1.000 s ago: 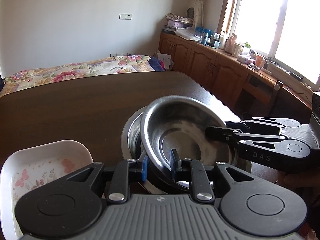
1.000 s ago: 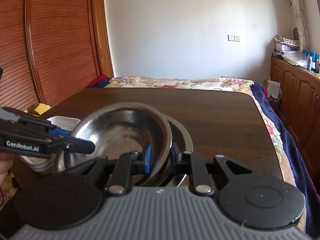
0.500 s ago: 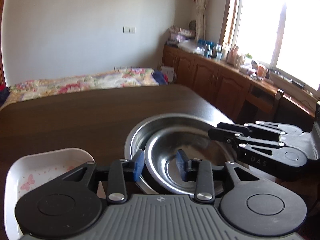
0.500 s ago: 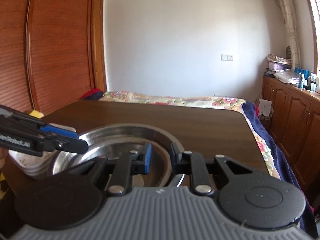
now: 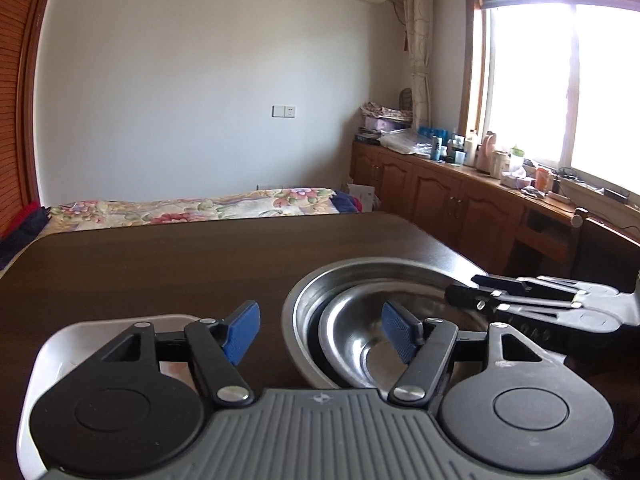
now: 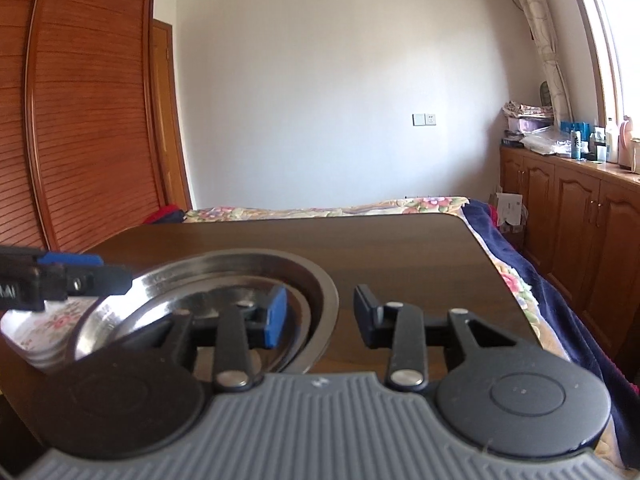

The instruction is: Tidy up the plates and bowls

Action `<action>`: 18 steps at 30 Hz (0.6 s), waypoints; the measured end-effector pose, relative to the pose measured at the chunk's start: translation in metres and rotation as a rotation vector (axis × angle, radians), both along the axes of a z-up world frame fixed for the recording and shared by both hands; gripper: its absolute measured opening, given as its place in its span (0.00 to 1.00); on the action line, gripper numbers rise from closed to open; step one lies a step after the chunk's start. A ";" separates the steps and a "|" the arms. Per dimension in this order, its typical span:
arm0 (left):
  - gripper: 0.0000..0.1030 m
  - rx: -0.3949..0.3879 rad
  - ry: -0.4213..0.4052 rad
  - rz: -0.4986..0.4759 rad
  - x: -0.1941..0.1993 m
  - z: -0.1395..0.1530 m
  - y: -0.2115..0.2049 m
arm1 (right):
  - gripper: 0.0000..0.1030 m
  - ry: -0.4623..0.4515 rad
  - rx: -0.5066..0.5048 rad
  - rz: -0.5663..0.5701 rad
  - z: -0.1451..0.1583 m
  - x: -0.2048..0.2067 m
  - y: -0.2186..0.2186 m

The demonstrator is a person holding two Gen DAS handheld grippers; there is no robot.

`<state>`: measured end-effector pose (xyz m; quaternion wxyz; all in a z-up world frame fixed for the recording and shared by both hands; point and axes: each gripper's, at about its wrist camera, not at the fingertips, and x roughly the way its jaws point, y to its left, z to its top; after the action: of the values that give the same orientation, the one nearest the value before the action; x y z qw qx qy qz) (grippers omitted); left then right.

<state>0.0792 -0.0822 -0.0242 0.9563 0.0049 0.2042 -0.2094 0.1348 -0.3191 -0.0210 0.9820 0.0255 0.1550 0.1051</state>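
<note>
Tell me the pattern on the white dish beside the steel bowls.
Pink flowers on the white dish, seen best in the right wrist view.

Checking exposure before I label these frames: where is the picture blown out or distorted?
Left wrist view: the bright window is blown out to white, and the nested stainless steel bowls carry soft reflections. Right wrist view: fisheye bends the brown slatted wardrobe into a curve, and only a sliver of window glare shows at top right.
</note>
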 end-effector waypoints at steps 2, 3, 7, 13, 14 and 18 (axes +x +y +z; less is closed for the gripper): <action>0.68 -0.005 0.015 0.003 0.001 -0.006 0.002 | 0.52 -0.008 -0.001 -0.003 0.002 0.001 0.001; 0.68 -0.007 0.023 0.002 0.002 -0.008 0.002 | 0.53 -0.005 0.002 -0.002 0.001 0.002 0.001; 0.60 -0.001 0.042 0.007 0.002 -0.015 0.001 | 0.53 0.019 0.027 0.004 -0.001 0.008 -0.001; 0.45 -0.006 0.085 0.006 0.003 -0.020 0.000 | 0.53 0.052 0.036 0.017 -0.002 0.011 -0.001; 0.44 -0.012 0.089 0.002 0.003 -0.021 0.000 | 0.53 0.060 0.039 0.020 -0.002 0.011 -0.001; 0.38 -0.010 0.094 -0.009 0.002 -0.021 -0.001 | 0.52 0.092 0.035 0.040 -0.004 0.015 0.001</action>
<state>0.0813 -0.0836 -0.0456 0.9446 -0.0089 0.2478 -0.2149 0.1497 -0.3179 -0.0245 0.9710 0.0443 0.1985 0.1260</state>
